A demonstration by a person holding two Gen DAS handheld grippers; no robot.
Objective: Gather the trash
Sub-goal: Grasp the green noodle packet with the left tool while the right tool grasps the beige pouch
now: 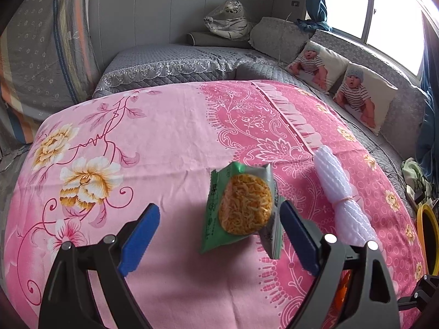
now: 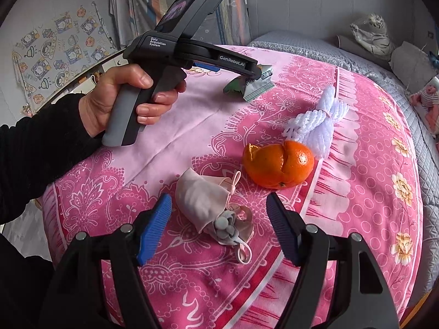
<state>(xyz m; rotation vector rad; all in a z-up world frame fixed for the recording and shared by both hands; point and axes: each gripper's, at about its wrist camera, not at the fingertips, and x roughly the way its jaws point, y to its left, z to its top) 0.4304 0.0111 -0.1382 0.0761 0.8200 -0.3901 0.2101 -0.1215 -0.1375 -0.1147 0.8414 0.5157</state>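
A green snack wrapper [image 1: 241, 208] with orange noodles printed on it lies on the pink cloth, between my left gripper's [image 1: 219, 235] open blue fingers, close to the right finger. It also shows in the right wrist view [image 2: 255, 83] under the left gripper's nose. My right gripper [image 2: 218, 227] is open over a crumpled grey-pink pouch with a cord [image 2: 214, 208]. An orange peel [image 2: 278, 163] and white foam netting [image 2: 318, 120] lie just beyond; the netting also shows in the left wrist view [image 1: 340, 192].
The pink floral cloth [image 1: 164, 142] covers a raised surface. A grey quilted sofa [image 1: 175, 60] with baby-print cushions [image 1: 365, 98] and a toy tiger [image 1: 230, 19] wraps behind. A yellow-rimmed bin [image 1: 428, 235] stands at the right edge.
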